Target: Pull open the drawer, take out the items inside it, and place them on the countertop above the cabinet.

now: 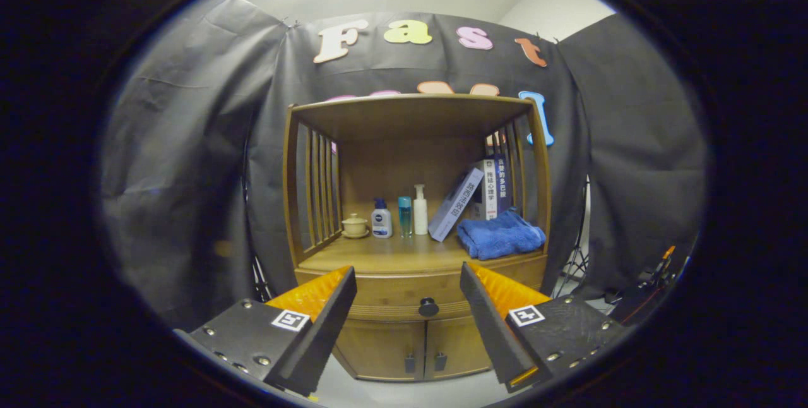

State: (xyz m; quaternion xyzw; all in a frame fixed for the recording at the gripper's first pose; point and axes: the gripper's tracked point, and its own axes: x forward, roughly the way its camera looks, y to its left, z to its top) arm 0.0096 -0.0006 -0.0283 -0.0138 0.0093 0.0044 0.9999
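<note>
Gripper (408,294) hanging wide open, holding nothing, fingers flanking the closed drawer's knob (428,307); towel (500,235) lying at surface's (379,256) right front corner.

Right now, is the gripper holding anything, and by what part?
Nothing held. The gripper is open, its fingers apart, with the drawer knob seen between them, further ahead and untouched.

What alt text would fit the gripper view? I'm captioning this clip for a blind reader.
An open claw frames the round knob of a closed drawer on a wooden cabinet, not touching it. On the countertop above stand a lidded cup, three bottles, leaning books and a folded blue towel.
</note>
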